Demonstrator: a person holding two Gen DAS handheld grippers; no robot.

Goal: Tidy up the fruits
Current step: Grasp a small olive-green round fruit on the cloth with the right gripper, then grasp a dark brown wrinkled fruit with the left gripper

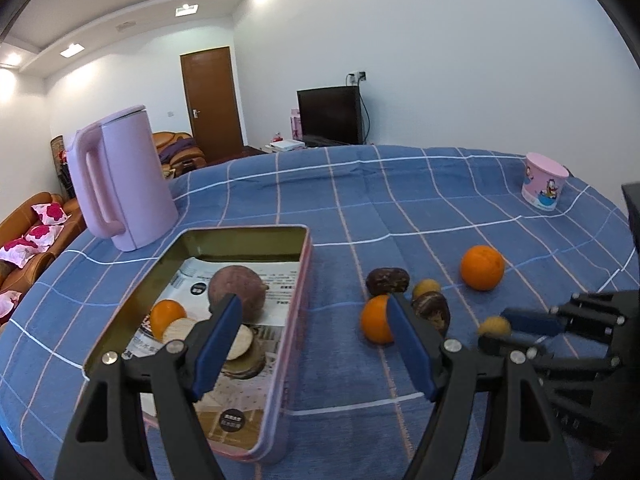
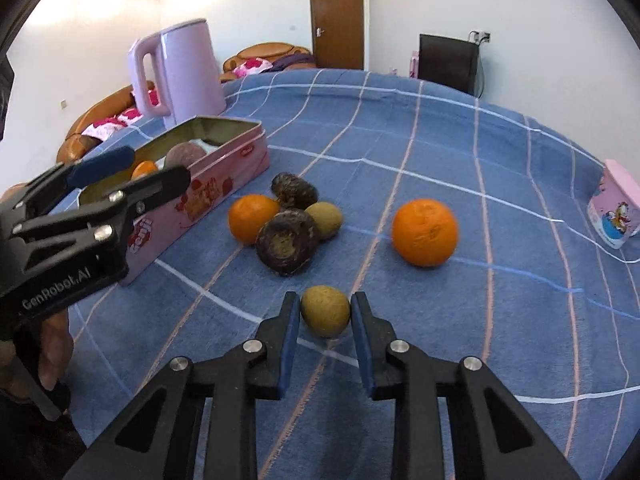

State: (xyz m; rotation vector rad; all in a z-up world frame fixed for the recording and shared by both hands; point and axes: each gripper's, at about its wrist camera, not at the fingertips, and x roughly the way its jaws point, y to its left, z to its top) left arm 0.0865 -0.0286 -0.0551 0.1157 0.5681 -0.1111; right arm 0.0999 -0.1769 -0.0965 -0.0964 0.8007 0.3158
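Inside the pink tin near the bench's left edge — two fruits stowed; six remain outside. Right tongs clamp a small brown fruit; left tongs gape empty.

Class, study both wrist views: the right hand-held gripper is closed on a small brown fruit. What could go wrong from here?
The right hand-held gripper pinches the small round fruit only at its fingertips, so it may slip out when lifted. The left hand-held gripper hangs by the pink tin, so the two could collide there.

Glossy metal tin on matt woven tablecloth.
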